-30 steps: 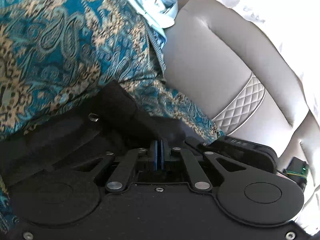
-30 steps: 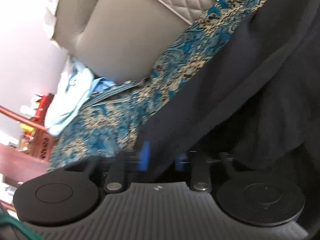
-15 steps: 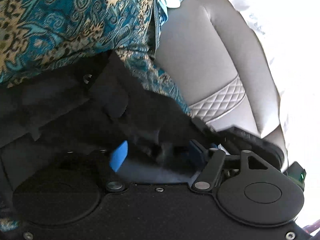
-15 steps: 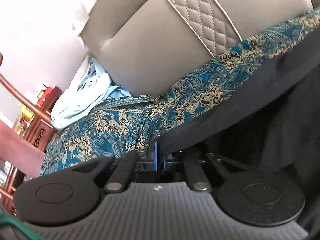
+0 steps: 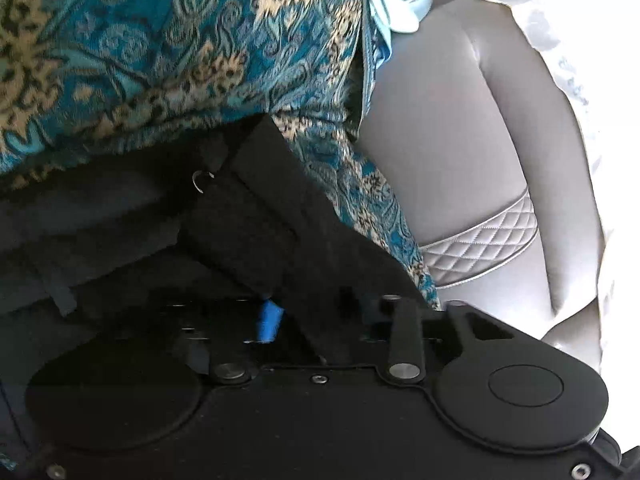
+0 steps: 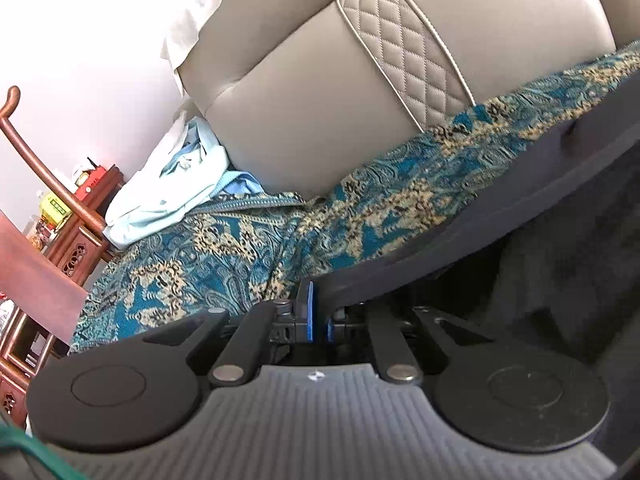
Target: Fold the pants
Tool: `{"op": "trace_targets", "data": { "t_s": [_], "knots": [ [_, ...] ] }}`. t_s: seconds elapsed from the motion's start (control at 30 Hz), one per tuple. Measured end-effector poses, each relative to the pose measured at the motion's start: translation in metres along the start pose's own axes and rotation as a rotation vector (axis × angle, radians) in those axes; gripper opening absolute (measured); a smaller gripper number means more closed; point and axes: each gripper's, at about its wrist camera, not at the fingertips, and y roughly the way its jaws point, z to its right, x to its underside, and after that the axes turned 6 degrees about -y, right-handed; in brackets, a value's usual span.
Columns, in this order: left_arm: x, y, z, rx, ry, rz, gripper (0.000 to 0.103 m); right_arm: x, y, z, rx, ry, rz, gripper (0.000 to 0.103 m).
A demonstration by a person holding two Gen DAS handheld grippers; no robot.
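Observation:
The black pants (image 5: 256,216) lie on a teal paisley sofa cover (image 5: 160,48), waistband with a small metal hook toward the sofa back. My left gripper (image 5: 304,320) has pants fabric between its fingers; one blue pad (image 5: 269,322) shows, the other is hidden under cloth, and how far the jaws stand apart is unclear. In the right wrist view my right gripper (image 6: 319,316) is shut on the edge of the pants (image 6: 520,220), its blue pads pressed on the dark cloth.
A beige leather sofa back (image 6: 340,100) with a quilted strip (image 6: 408,56) rises behind the cover. A pale blue garment (image 6: 172,196) lies at the sofa's end. Carved wooden furniture (image 6: 68,240) with small items stands beyond. White cloth (image 5: 560,40) drapes over the sofa back.
My left gripper opened from shut, then narrowed around the pants fabric. My right gripper closed onto the pants edge and tilted up toward the sofa back.

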Motion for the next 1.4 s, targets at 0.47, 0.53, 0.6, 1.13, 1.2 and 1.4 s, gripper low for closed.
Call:
{"op": "trace_targets", "data": {
  "t_s": [0.47,0.53,0.6,1.13,1.2,1.4],
  "knots": [
    [-0.002,-0.036,-0.002,-0.01,0.076,0.124,0.006,0.037,0.013,0.02,0.059,0.052,-0.03,0.03],
    [-0.004,-0.038,-0.005,-0.01,0.072,0.121,0.006,0.038,0.016,0.023,0.068,0.066,-0.014,0.031],
    [-0.005,-0.038,-0.007,-0.011,0.072,0.119,0.006,0.038,0.019,0.028,0.075,0.089,0.002,0.031],
    [-0.007,-0.047,-0.015,-0.022,0.083,0.129,0.006,-0.043,0.016,0.132,0.446,0.185,0.189,0.025],
    [-0.008,-0.046,-0.015,-0.028,0.087,0.133,0.006,-0.058,0.008,0.158,0.488,0.211,0.218,0.026],
    [-0.009,-0.041,-0.016,-0.066,0.105,0.134,0.006,-0.108,-0.037,0.255,0.629,0.319,0.31,0.025]
  ]
}}
